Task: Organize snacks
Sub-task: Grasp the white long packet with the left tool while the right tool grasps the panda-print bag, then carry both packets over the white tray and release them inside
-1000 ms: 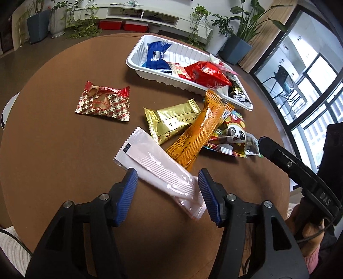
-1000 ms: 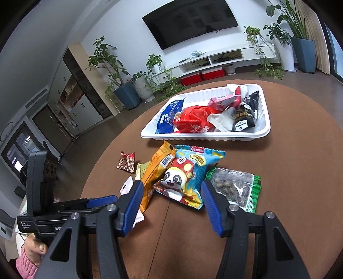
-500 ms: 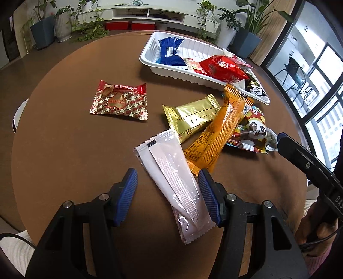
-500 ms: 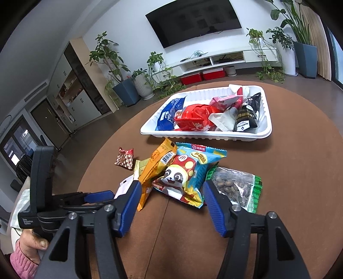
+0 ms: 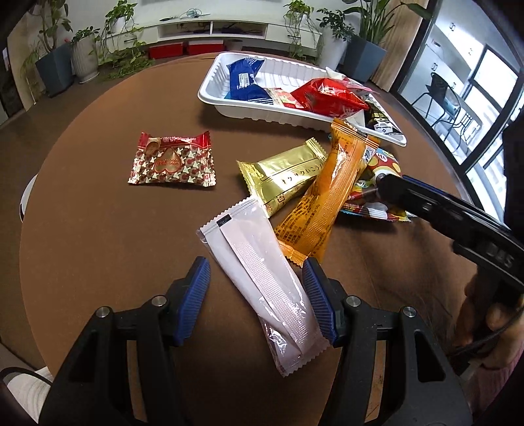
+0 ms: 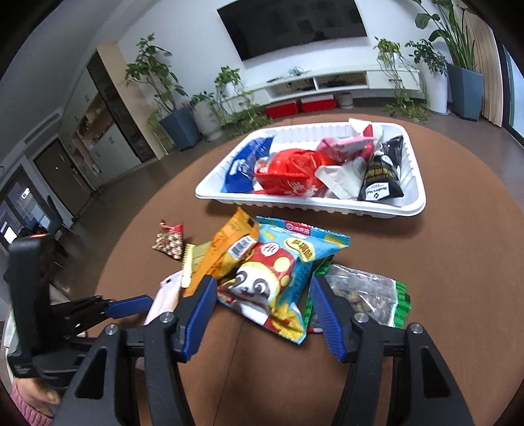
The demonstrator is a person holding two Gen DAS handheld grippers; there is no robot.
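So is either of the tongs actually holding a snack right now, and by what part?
Neither. The left tongs straddle the white packet near its lower end, and the right tongs straddle the panda snack bag, but both stand open.

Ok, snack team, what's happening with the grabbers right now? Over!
Left gripper open, jaws astride the white packet. Right gripper open around the panda bag. Orange packet overlaps both. Tray not yet reached.

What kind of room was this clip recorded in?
Most likely a home living room: a large black wall-mounted television hangs above a long low white media console, with potted green houseplants alongside, beyond the round brown table.
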